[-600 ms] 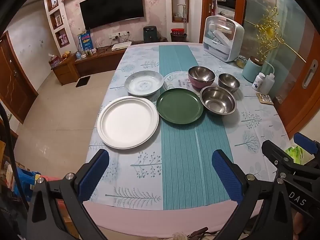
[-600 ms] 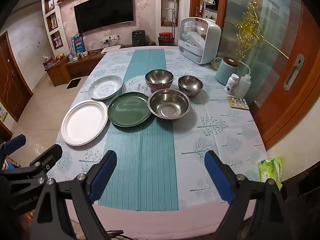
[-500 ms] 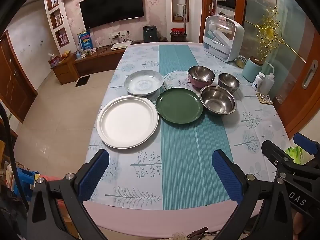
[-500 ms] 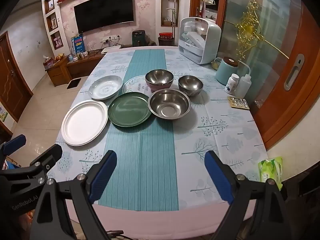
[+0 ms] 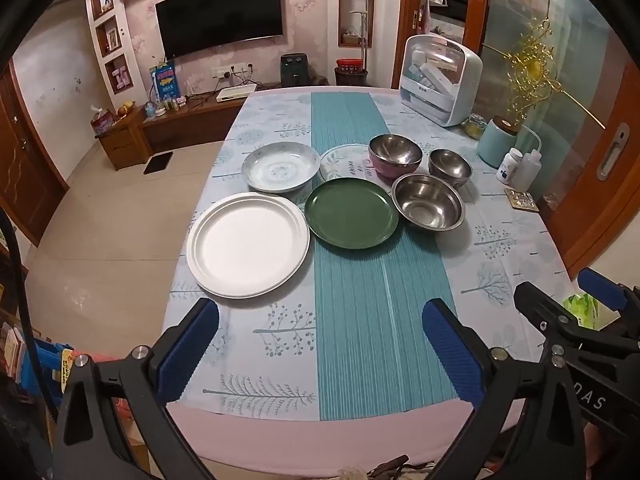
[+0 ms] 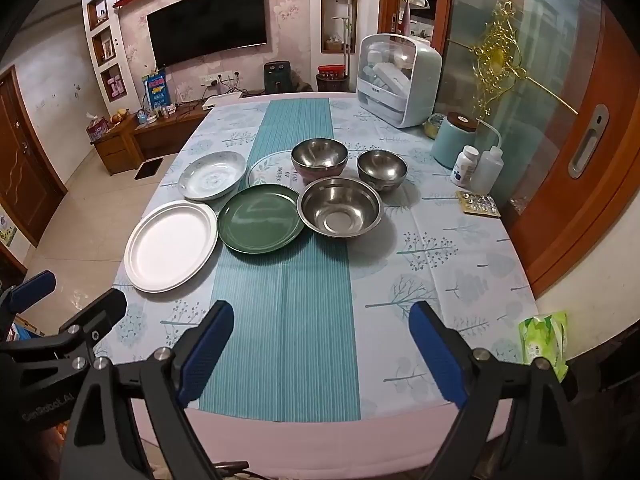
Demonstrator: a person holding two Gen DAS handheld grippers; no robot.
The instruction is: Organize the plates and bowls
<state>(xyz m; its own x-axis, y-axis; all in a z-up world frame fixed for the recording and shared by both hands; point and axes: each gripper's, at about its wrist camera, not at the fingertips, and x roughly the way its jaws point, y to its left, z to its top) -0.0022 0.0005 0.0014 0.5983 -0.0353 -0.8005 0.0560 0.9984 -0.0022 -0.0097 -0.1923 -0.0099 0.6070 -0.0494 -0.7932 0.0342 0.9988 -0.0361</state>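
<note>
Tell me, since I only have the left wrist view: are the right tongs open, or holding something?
Observer: Open and empty. The right tongs hang over the near edge of the table, short of the green plate.
Operator: What is the green thing behind them?
Observer: A green tissue pack by the table's near right corner, apart from the tongs. I cannot tell if it sits on the table.
</note>
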